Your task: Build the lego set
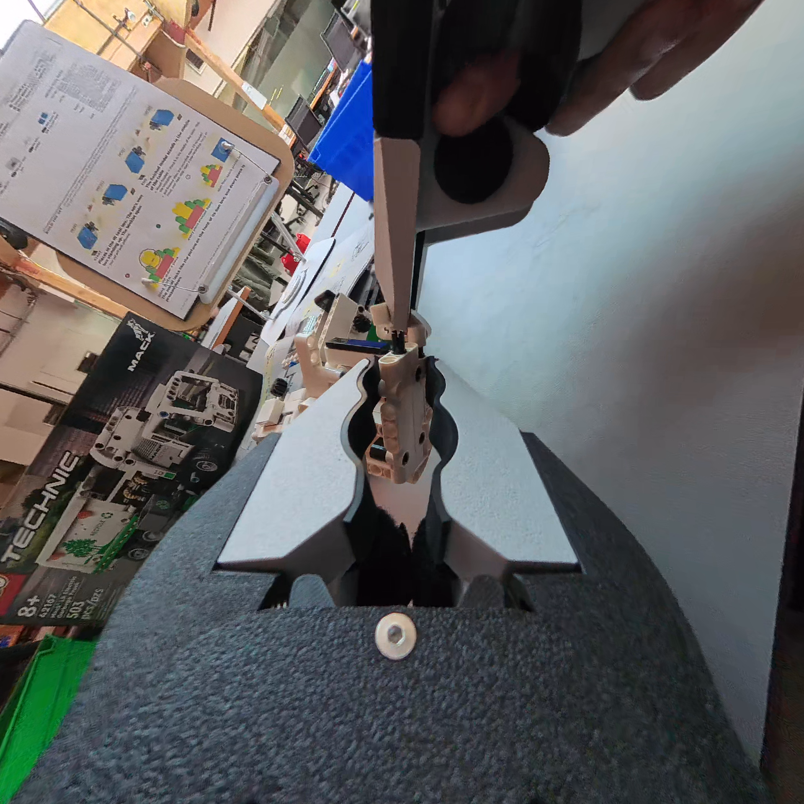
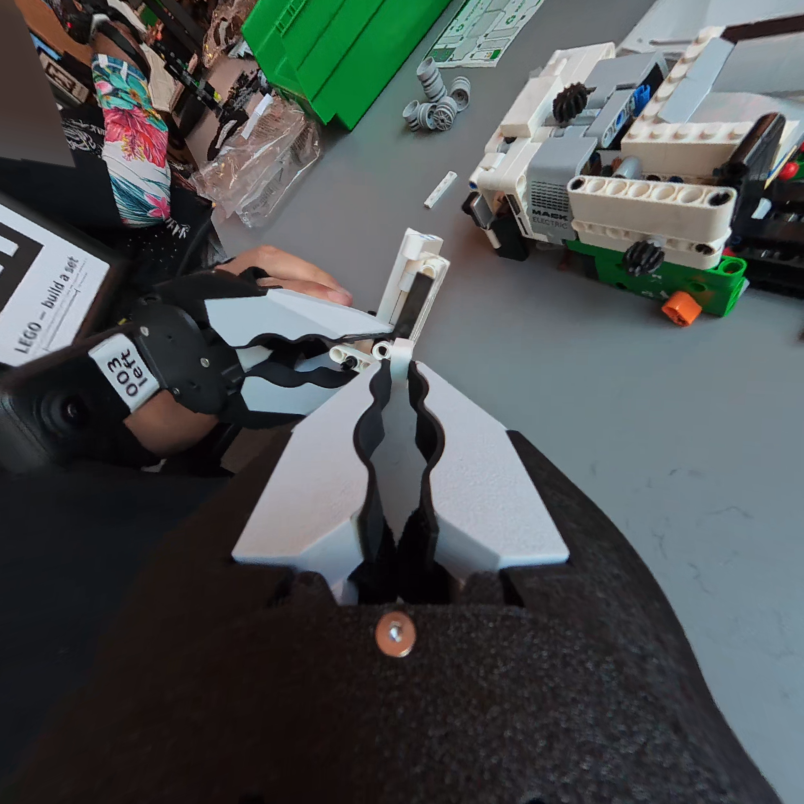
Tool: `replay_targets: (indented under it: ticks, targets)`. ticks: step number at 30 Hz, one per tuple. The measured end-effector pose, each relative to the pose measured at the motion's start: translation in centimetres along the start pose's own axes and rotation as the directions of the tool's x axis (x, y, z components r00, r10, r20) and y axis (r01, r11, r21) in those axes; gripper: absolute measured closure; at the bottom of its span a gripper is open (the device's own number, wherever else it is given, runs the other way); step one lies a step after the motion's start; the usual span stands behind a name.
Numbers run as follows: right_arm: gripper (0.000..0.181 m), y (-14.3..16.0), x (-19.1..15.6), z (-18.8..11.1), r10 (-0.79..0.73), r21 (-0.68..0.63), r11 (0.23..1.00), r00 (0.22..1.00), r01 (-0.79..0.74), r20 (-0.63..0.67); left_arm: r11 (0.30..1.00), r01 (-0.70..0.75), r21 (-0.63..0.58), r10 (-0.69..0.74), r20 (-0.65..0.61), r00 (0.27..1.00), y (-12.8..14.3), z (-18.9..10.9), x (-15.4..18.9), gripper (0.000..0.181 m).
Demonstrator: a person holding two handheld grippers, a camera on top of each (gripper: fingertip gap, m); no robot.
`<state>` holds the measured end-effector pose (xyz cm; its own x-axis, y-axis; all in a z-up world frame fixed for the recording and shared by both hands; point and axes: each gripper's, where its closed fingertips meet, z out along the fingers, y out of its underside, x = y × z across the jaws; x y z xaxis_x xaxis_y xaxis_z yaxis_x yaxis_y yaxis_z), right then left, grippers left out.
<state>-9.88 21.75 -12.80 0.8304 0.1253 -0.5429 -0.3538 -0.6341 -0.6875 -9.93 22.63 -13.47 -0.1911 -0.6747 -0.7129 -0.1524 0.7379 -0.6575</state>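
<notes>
My left gripper is shut on a white Technic sub-assembly and holds it above the grey table. In the right wrist view it comes in from the left with that sub-assembly sticking up. My right gripper is shut on a small white curved piece. It presses the piece against the sub-assembly's end, where a black pin shows. In the left wrist view the right gripper reaches down from above. The part-built white and green truck stands at the right.
A green bin, grey wheel hubs, a sticker sheet, clear bags and a small white beam lie beyond the grippers. The set's box, a clipboard sheet and a blue bin stand to the left. Left and right tips are no more than a few centimetres apart. Both grippers' tips are roughly 20 cm from the small white beam.
</notes>
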Motion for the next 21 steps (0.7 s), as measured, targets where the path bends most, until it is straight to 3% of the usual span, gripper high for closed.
replay_targets:
  ticks: [4,8,12,15,21]
  targets:
    - [0.174,-0.5,-1.3,-0.3,-0.308,-0.063,0.950,0.951,0.307,-0.012,0.974,0.222,0.035,-0.213,-0.168,0.963,-0.7,-0.6,0.2,0.162]
    - [0.174,-1.1,-2.6,-0.6,-0.589,-0.121,0.801,0.808,0.587,0.026,0.907,0.422,0.012,-0.387,-0.374,0.843,-1.4,-1.3,0.4,0.162]
    - [0.174,-2.5,-3.6,-1.2,-0.592,-0.114,0.793,0.801,0.599,0.088,0.922,0.385,-0.034,-0.359,-0.443,0.822,-1.4,-1.3,1.4,0.162]
    - [0.174,-1.4,-2.8,-1.2,-0.646,-0.206,0.732,0.758,0.649,0.091,0.923,0.385,-0.018,-0.356,-0.424,0.833,-2.0,-1.3,0.9,0.162]
    - [0.174,-0.5,-2.9,-1.0,-0.616,-0.253,0.734,0.775,0.630,0.141,0.894,0.447,-0.041,-0.412,-0.470,0.781,-1.9,-1.7,0.6,0.162]
